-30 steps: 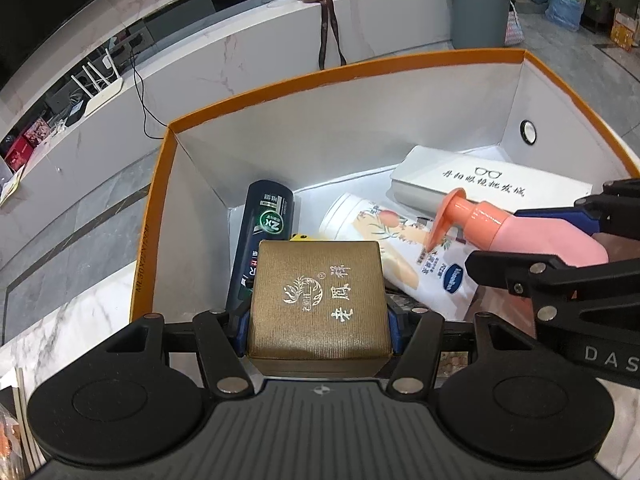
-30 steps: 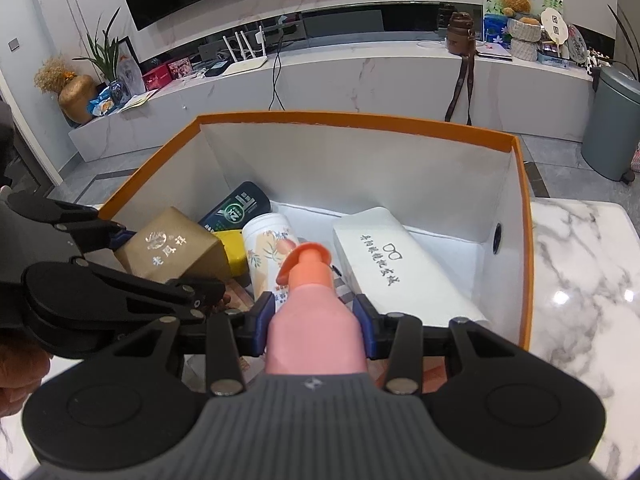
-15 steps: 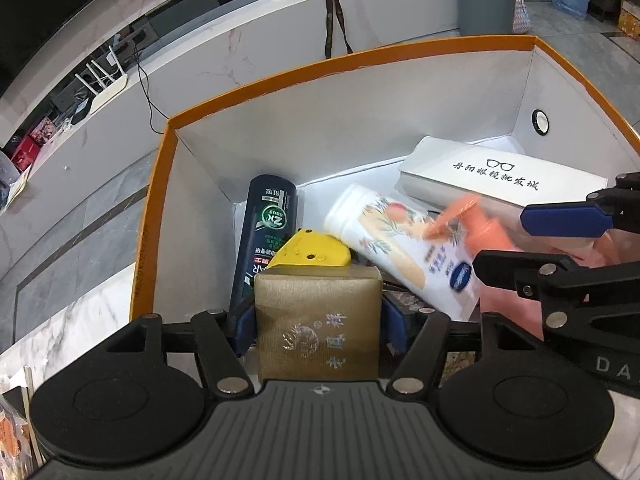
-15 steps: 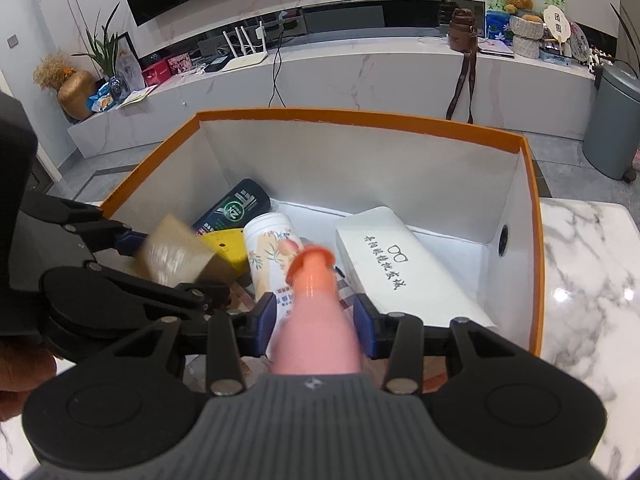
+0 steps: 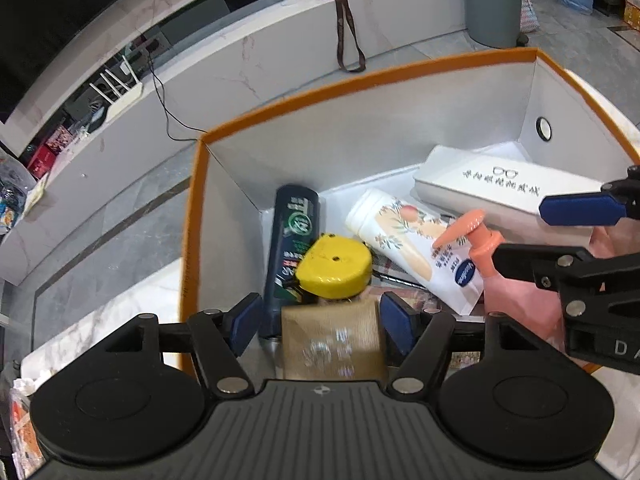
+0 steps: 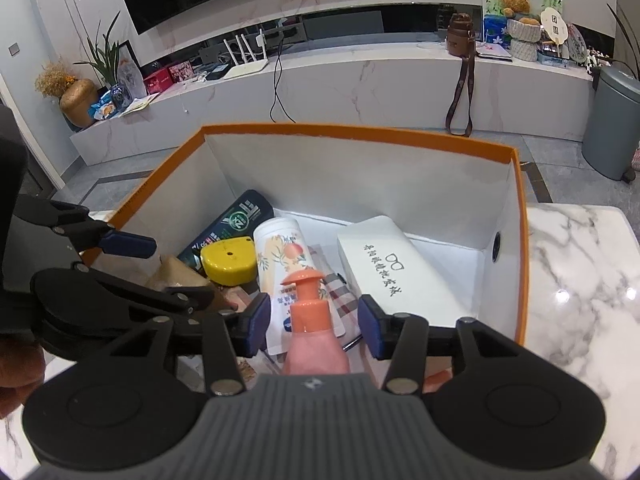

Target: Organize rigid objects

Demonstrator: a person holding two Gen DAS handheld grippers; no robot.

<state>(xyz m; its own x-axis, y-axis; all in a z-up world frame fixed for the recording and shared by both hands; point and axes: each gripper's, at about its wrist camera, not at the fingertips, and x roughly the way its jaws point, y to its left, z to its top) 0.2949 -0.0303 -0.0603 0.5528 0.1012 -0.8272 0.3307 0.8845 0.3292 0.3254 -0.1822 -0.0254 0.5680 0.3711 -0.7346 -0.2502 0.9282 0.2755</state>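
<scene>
An orange-rimmed box (image 5: 360,76) with white inner walls stands on the marble table. My left gripper (image 5: 320,322) hangs over its near left corner. Its jaws are opening, and a blurred gold gift box (image 5: 332,344) drops between the pads, free of them. My right gripper (image 6: 312,328) is over the near middle of the orange-rimmed box (image 6: 360,132). Its jaws are opening too, with a gap on each side of the pink pump bottle (image 6: 314,336), which stands upright between them. From the left wrist camera the pink pump bottle (image 5: 520,296) shows at the right.
Inside the box lie a dark bottle (image 5: 294,240), a yellow rounded case (image 5: 332,266), a white peach-print tube (image 5: 408,240) and a white glasses box (image 5: 480,184). The marble tabletop (image 6: 580,280) extends to the right. A grey bin (image 5: 492,4) stands on the floor beyond.
Both grippers' jaws have spread apart. The gold box has slipped down out of the left pads, uncovering the yellow case. The pink bottle has come free of the right pads and sunk lower.
</scene>
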